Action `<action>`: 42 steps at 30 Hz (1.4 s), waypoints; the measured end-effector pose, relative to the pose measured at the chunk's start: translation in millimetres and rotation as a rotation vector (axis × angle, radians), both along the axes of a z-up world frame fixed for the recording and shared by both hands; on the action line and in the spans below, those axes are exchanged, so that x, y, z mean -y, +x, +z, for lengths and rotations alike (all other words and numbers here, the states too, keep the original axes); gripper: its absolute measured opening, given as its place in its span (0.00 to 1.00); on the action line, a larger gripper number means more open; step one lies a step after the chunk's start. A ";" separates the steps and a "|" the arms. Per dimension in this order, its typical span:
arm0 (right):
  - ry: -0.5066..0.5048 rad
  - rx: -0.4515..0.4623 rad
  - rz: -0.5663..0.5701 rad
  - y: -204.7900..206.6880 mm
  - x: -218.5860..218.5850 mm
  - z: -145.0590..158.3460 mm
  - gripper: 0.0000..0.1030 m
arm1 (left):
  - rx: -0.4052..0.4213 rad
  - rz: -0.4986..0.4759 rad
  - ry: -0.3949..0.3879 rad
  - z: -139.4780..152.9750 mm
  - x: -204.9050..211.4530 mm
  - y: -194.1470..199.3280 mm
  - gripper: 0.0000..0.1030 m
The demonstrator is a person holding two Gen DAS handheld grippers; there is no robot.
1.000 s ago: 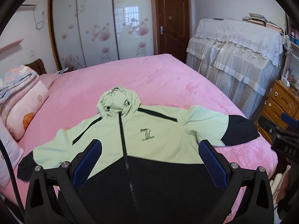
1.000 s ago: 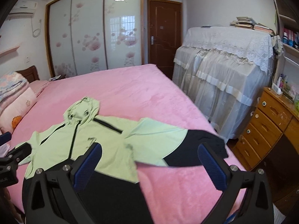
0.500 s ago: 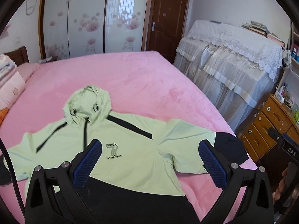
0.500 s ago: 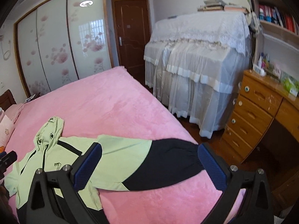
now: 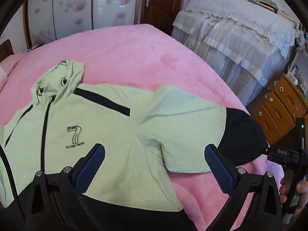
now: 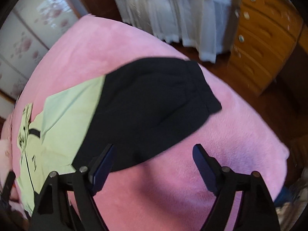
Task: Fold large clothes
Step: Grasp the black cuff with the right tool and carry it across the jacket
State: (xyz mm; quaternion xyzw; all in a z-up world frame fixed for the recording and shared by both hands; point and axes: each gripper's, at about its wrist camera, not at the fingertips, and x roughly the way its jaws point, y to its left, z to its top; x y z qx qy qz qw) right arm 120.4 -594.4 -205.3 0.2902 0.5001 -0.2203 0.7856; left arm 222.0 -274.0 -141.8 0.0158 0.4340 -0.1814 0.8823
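Closest up, the left hand-held gripper [image 5: 155,163] hangs over the jacket's [image 5: 107,134] chest with its blue pads [image 5: 90,168] spread wide, nothing pinched between them. The right hand-held gripper [image 6: 154,162] is angled steeply down over the black sleeve end [image 6: 154,104]; its jaws are closing, but the pads aren't pressing on anything, with only the lower edge of the sleeve and pink cover in the gap.

The jacket itself, pale green on top and black lower down, lies spread flat, front up and zipped, on the pink bed [image 5: 134,53], hood [image 5: 59,77] pointing toward the far side and the sleeve reaching out near the bed's edge.

Past the bed: a wooden chest of drawers [image 5: 279,111], furniture draped in white lace [image 5: 240,44], a brown door [image 5: 163,2] and flowery wardrobe doors [image 5: 77,9]. The right-hand view is a bit blurry.
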 end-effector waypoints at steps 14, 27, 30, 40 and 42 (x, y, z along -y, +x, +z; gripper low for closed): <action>0.008 0.078 -0.145 16.0 23.9 -25.4 0.11 | -0.035 -0.033 0.042 -16.9 4.9 0.8 1.00; -0.274 0.526 0.330 35.8 -160.7 140.7 0.06 | 0.002 0.154 0.040 25.4 -108.9 -5.7 0.99; -0.279 0.582 0.514 48.8 -233.3 156.9 0.06 | 0.004 0.252 0.008 32.2 -160.6 -9.6 0.99; -0.347 0.270 0.853 106.8 -408.9 18.9 0.21 | -0.069 0.363 0.013 -5.2 -265.3 -11.8 0.99; -0.356 0.201 0.863 107.3 -423.0 -4.5 0.27 | -0.095 0.351 0.002 -16.8 -267.5 -11.3 0.99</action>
